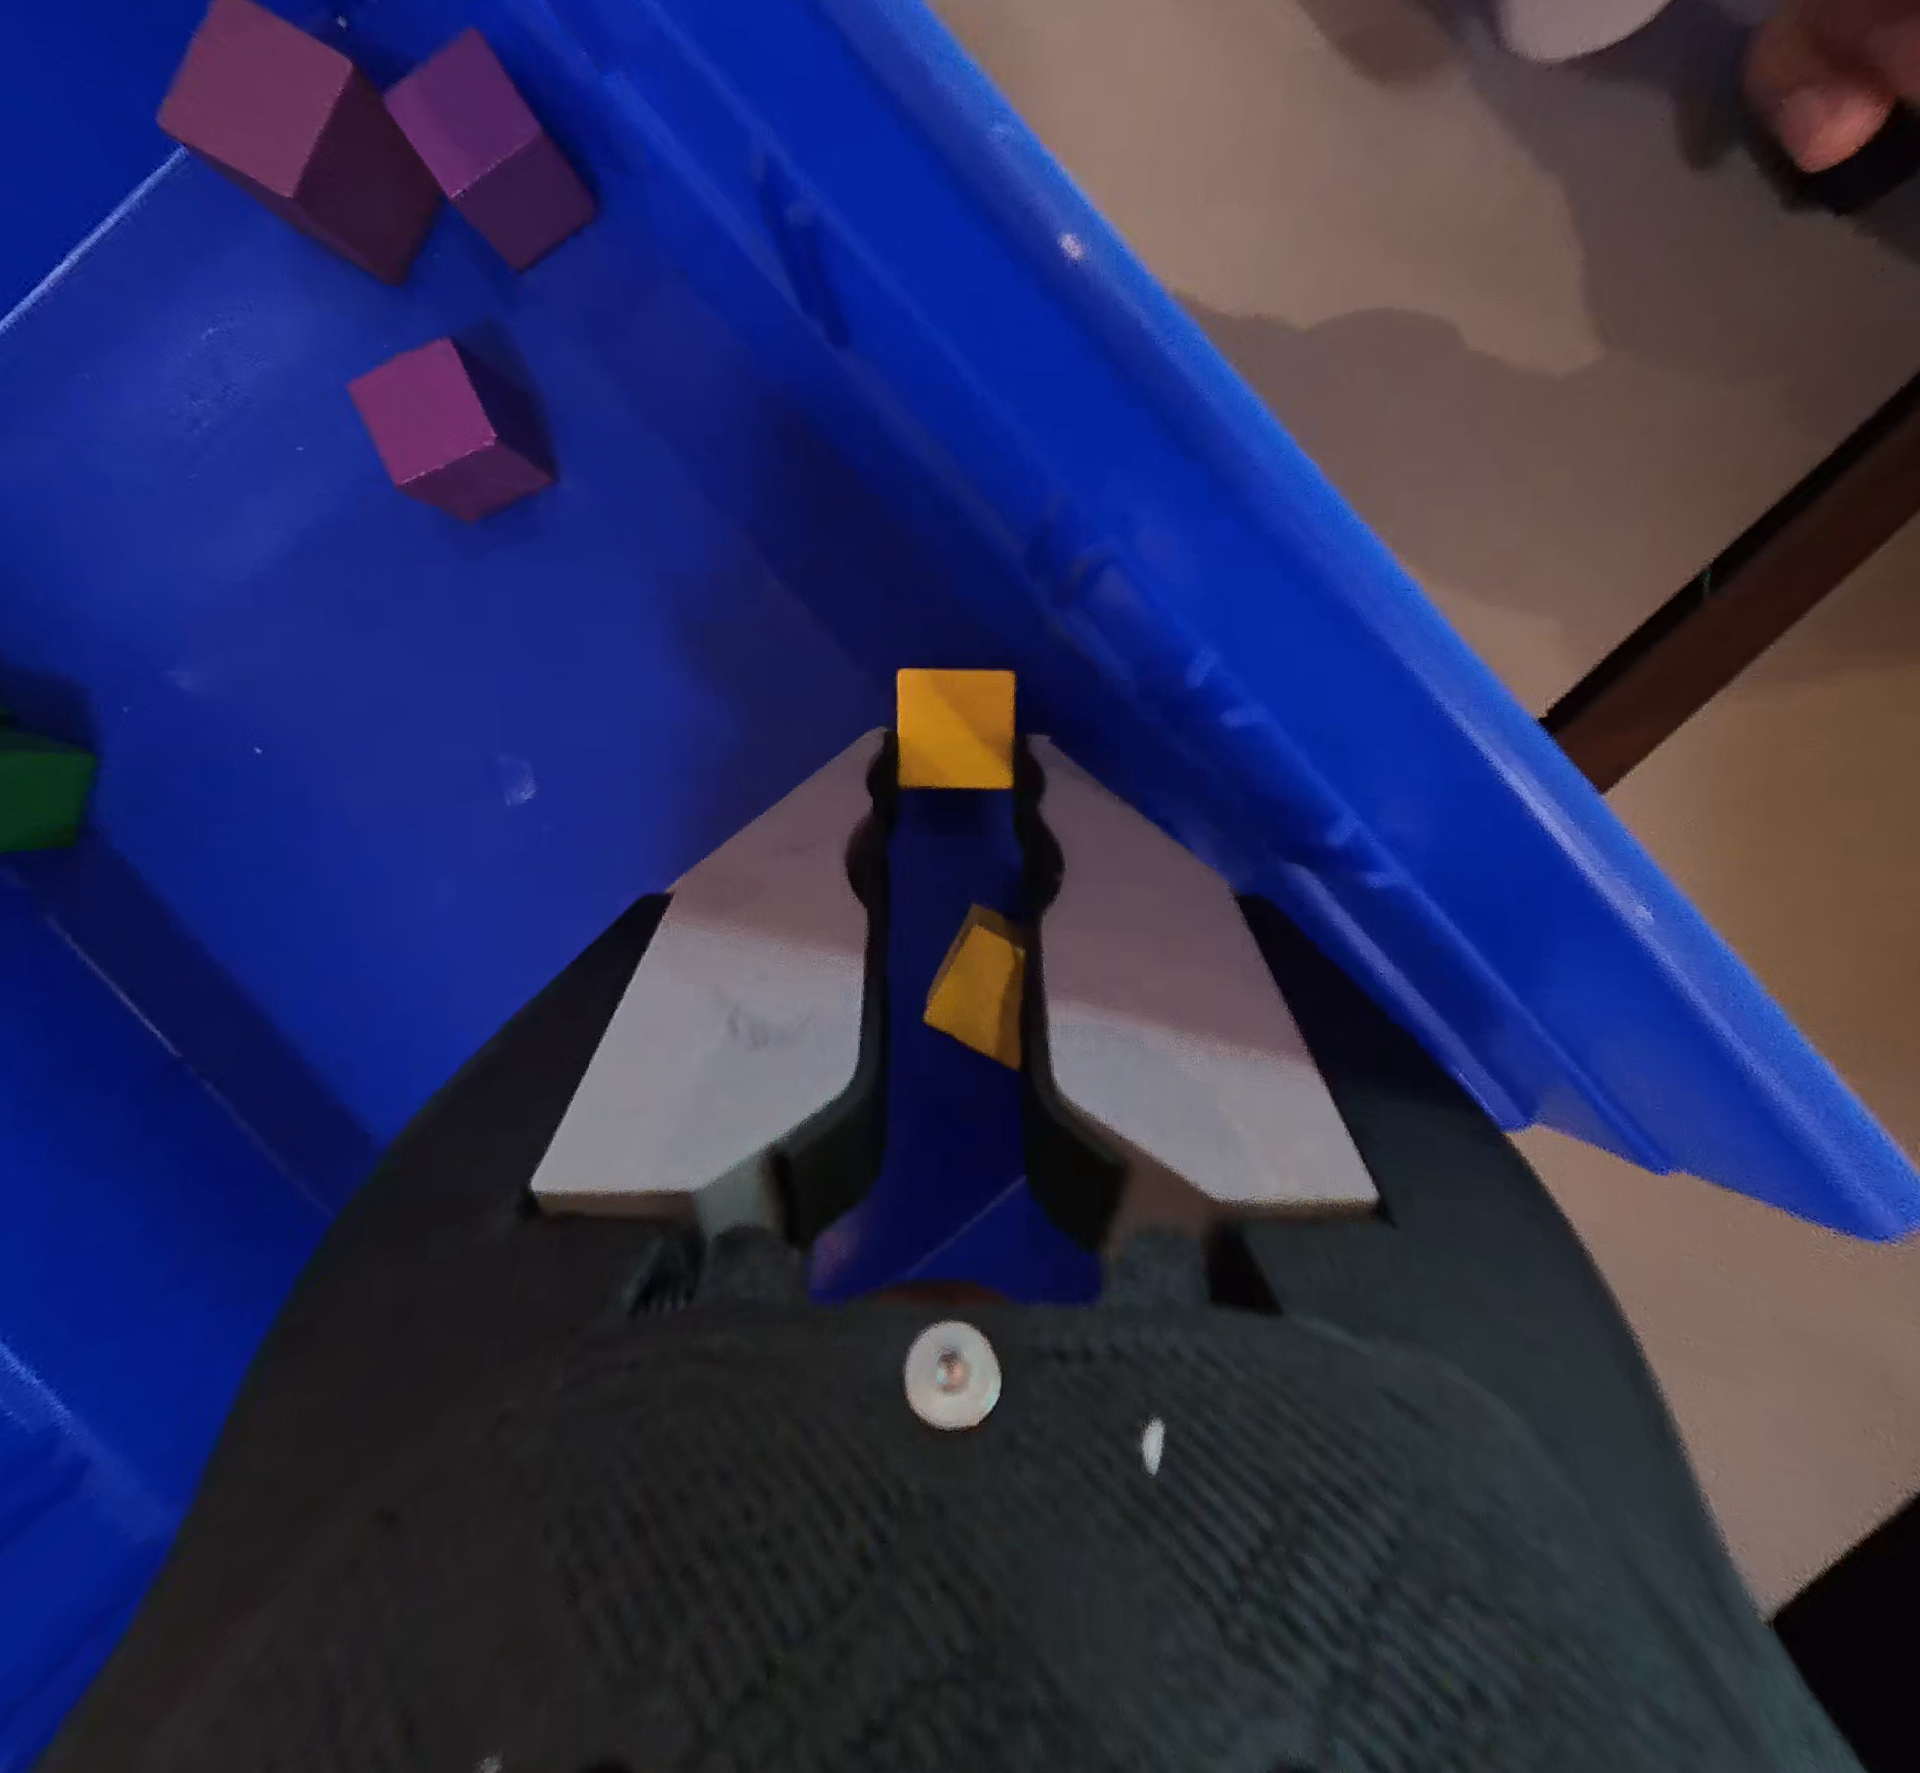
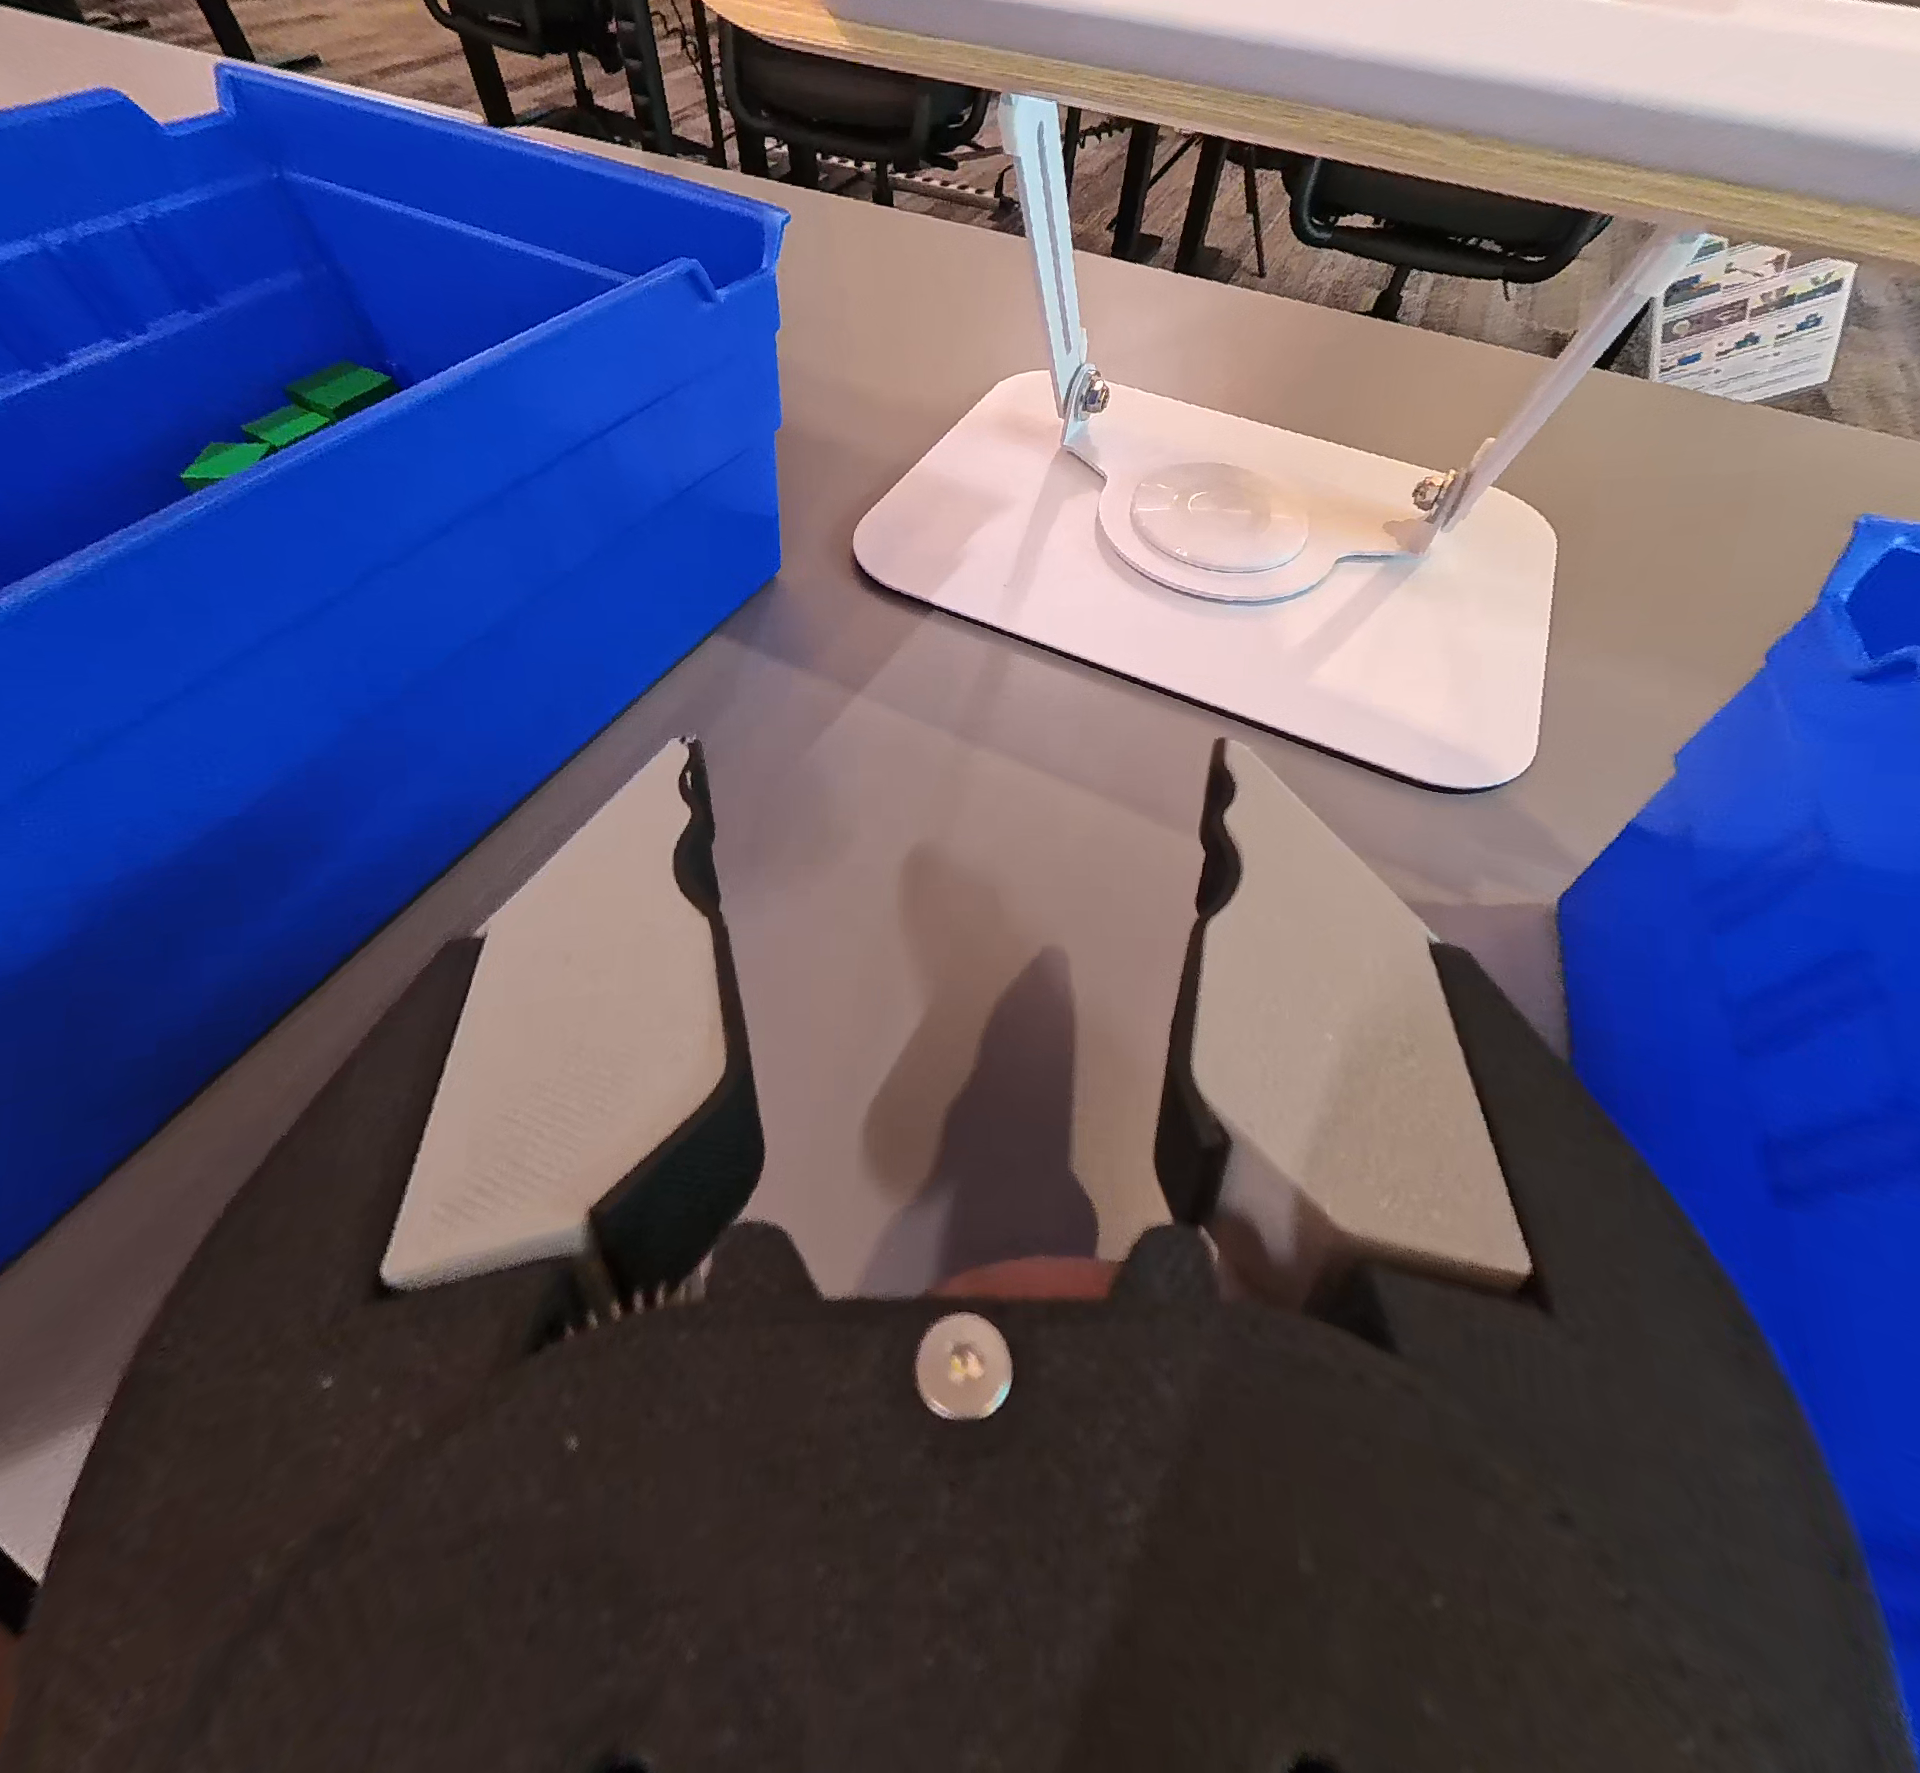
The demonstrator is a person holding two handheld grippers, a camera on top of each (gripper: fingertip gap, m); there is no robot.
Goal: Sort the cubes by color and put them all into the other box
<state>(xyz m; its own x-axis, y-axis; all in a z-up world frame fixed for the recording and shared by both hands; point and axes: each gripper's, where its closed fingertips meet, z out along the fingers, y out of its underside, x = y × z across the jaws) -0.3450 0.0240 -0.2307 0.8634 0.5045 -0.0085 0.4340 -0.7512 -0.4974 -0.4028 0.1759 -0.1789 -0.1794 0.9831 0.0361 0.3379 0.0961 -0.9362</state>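
My left gripper (image 1: 954, 759) is shut on a yellow cube (image 1: 954, 728) at its fingertips, held inside a blue box (image 1: 1143, 497) close to its right wall. A second yellow cube (image 1: 977, 985) lies on the box floor below, seen between the fingers. Three purple cubes (image 1: 447, 414) sit on the floor at the upper left, and a green cube (image 1: 42, 793) shows at the left edge. My right gripper (image 2: 951, 788) is open and empty above the table, between a blue box (image 2: 416, 580) holding green cubes (image 2: 291, 430) on the left and another blue box (image 2: 1766, 996) on the right.
A white stand base (image 2: 1299, 643) with two angled legs rests on the grey table ahead of the right gripper, carrying a white and wood-coloured board overhead. A person's hand (image 1: 1829, 82) shows at the top right of the left wrist view. Chairs stand beyond the table.
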